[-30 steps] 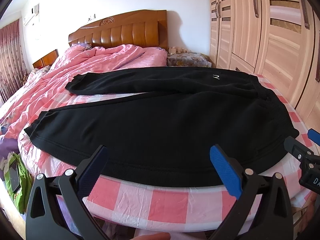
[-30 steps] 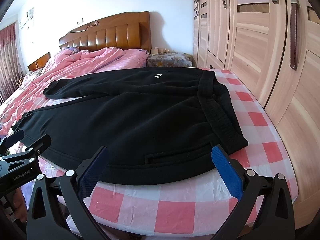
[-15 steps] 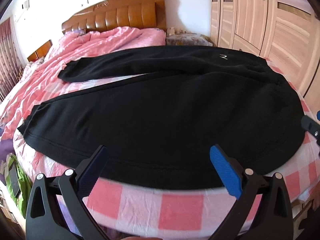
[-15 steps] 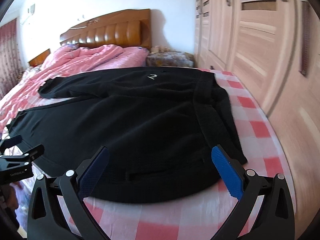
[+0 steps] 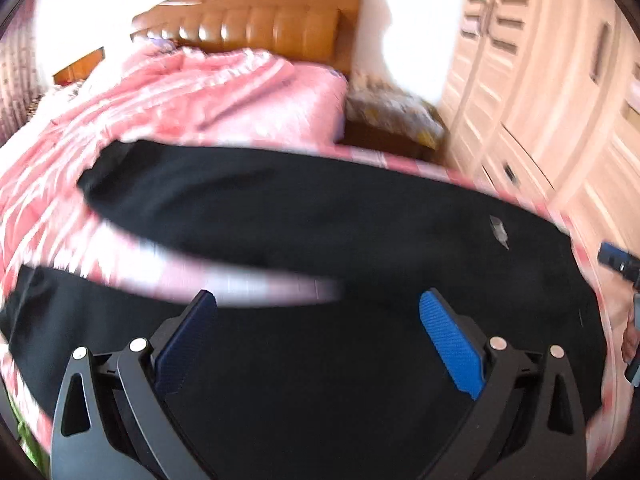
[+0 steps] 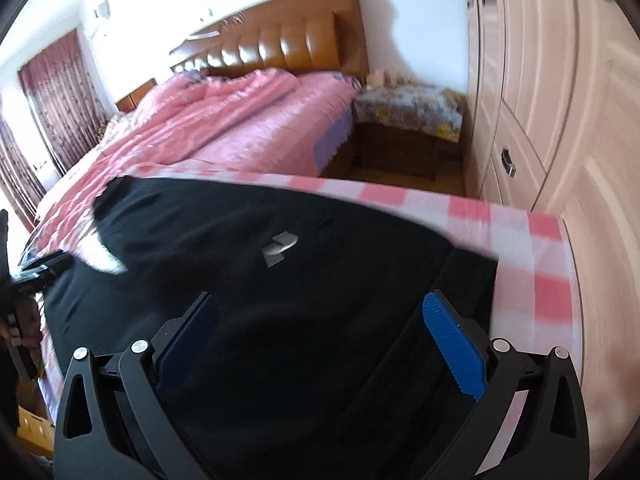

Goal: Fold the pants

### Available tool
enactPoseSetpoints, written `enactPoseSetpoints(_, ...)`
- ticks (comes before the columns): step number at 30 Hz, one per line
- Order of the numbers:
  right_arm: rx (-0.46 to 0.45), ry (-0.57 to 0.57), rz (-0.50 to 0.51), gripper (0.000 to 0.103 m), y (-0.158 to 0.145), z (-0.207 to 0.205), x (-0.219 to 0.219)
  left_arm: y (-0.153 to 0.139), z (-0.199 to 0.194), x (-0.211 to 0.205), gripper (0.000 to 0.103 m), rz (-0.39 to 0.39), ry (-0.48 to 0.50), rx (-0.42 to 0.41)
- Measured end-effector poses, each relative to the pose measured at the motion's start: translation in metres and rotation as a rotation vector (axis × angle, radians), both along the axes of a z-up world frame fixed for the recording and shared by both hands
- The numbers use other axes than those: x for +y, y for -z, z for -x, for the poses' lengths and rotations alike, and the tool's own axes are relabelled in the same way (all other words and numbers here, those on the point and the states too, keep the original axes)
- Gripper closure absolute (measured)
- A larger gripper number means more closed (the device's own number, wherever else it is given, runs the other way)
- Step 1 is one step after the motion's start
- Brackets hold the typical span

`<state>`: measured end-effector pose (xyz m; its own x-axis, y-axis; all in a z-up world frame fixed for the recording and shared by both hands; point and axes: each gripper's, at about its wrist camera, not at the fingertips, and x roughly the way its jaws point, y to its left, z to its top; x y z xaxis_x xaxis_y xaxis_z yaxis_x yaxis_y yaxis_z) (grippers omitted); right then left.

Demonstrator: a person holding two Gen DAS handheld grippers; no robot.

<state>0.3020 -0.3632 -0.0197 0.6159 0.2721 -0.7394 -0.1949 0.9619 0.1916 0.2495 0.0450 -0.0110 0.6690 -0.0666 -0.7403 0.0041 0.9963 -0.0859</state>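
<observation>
Black pants [image 5: 320, 216] lie spread flat on a pink-and-white checked sheet [image 6: 516, 220], legs pointing left, waistband [image 6: 452, 304] at the right. A small grey logo [image 6: 280, 248] shows on the far leg. My left gripper [image 5: 318, 320] hovers open over the near leg, blue pads wide apart, nothing between them. My right gripper [image 6: 320, 320] is open above the hip area, just left of the waistband. Each gripper's tip shows at the edge of the other view: the right gripper [image 5: 618, 260], the left gripper [image 6: 32, 276]. Both views are motion-blurred.
A pink quilt [image 6: 224, 120] covers the bed behind, against a brown headboard [image 6: 280, 44]. A nightstand with floral cloth [image 6: 408, 112] stands at the far right. Light wooden wardrobe doors [image 6: 560, 100] run along the right side. Dark red curtains [image 6: 44, 100] hang at the left.
Both grippers have moved forward and higher over the pants; the near bed edge has dropped out of view. Both stay open.
</observation>
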Motion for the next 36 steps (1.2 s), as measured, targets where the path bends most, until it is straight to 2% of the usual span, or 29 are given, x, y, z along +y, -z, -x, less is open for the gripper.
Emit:
enactPoseSetpoints(3, 0.091, -0.001, 0.007, 0.004, 0.019, -0.057, -0.026, 0.01, -0.059, 0.0, 0.002, 0.048, 0.015, 0.111)
enactPoseSetpoints(6, 0.148, 0.05, 0.048, 0.004, 0.038, -0.087, -0.056, 0.026, -0.115, 0.001, 0.002, 0.06, 0.045, 0.228)
enactPoseSetpoints(10, 0.189, 0.092, -0.063, 0.004, 0.056, -0.092, -0.089, 0.042, -0.152, 0.004, 0.002, 0.12, 0.063, 0.299)
enactPoseSetpoints(12, 0.196, 0.058, -0.14, 0.004, 0.065, -0.086, -0.093, 0.054, -0.17, 0.003, 0.002, 0.173, 0.065, 0.347)
enactPoseSetpoints(14, 0.205, 0.012, -0.14, 0.004, 0.071, -0.083, -0.088, 0.061, -0.181, 0.003, 0.002, 0.229, 0.075, 0.369)
enactPoseSetpoints(18, 0.15, -0.068, -0.087, 0.004, 0.07, -0.072, -0.071, 0.07, -0.2, -0.003, 0.002, 0.362, 0.079, 0.419)
enactPoseSetpoints(22, 0.147, -0.111, 0.004, 0.006, 0.069, -0.078, -0.059, 0.074, -0.205, -0.015, 0.002, 0.41, 0.088, 0.434)
enactPoseSetpoints(23, 0.145, -0.114, 0.052, 0.01, 0.069, -0.083, -0.057, 0.074, -0.206, -0.017, 0.002, 0.412, 0.09, 0.434)
enactPoseSetpoints(25, 0.151, -0.123, 0.083, 0.011, 0.067, -0.096, -0.057, 0.076, -0.208, -0.024, 0.002, 0.401, 0.09, 0.429)
enactPoseSetpoints(27, 0.187, -0.176, 0.039, 0.011, 0.067, -0.108, -0.053, 0.075, -0.208, -0.028, 0.002, 0.387, 0.091, 0.423)
enactPoseSetpoints(28, 0.236, -0.232, -0.013, 0.01, 0.069, -0.115, -0.046, 0.074, -0.207, -0.028, 0.002, 0.384, 0.09, 0.423)
enactPoseSetpoints(29, 0.251, -0.262, -0.025, 0.007, 0.07, -0.116, -0.042, 0.074, -0.208, -0.029, 0.002, 0.38, 0.091, 0.424)
enactPoseSetpoints(34, 0.219, -0.421, 0.097, 0.008, 0.07, -0.11, 0.003, 0.072, -0.206, -0.03, 0.002, 0.354, 0.099, 0.428)
enactPoseSetpoints(36, 0.222, -0.424, 0.105, 0.009, 0.07, -0.111, 0.008, 0.072, -0.204, -0.03, 0.002, 0.351, 0.103, 0.431)
